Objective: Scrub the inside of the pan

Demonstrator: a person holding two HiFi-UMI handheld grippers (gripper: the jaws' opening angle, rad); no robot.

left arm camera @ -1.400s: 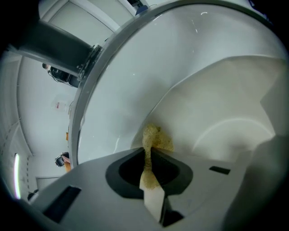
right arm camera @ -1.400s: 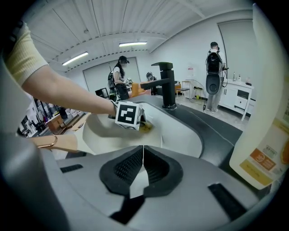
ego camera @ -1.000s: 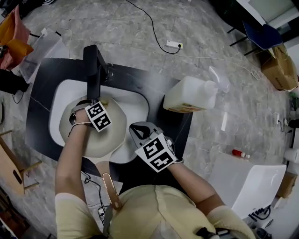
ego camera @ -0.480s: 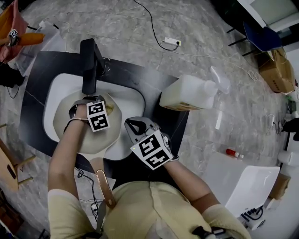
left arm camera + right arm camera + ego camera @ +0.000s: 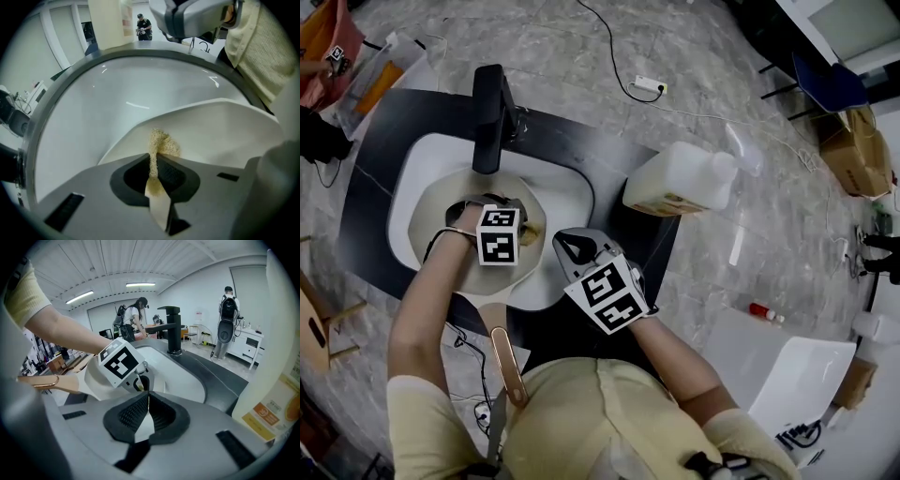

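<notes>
A cream pan (image 5: pixel 441 253) lies in the white sink (image 5: pixel 565 202), its copper-toned handle (image 5: pixel 508 361) pointing toward me. My left gripper (image 5: pixel 511 220) is down inside the pan, shut on a small yellow sponge (image 5: pixel 160 144) that presses on the pan's inner wall (image 5: pixel 225 126). My right gripper (image 5: pixel 567 246) sits at the pan's right rim with its jaws shut; a thin pale edge shows between the pads (image 5: pixel 133 413), which looks like the rim. In the right gripper view the left gripper's marker cube (image 5: pixel 119 362) shows just beyond the jaws.
A black faucet (image 5: pixel 490 103) stands at the sink's far edge. A large pale detergent jug (image 5: pixel 680 183) lies on the black counter (image 5: pixel 623 159) to the right. A white tub (image 5: pixel 806 375) and a small red bottle (image 5: pixel 764 311) are on the floor. People stand in the background (image 5: pixel 228 317).
The left gripper has shifted a little to the right across the pan's inside and turned, still holding the sponge. The right gripper has stayed at the rim.
</notes>
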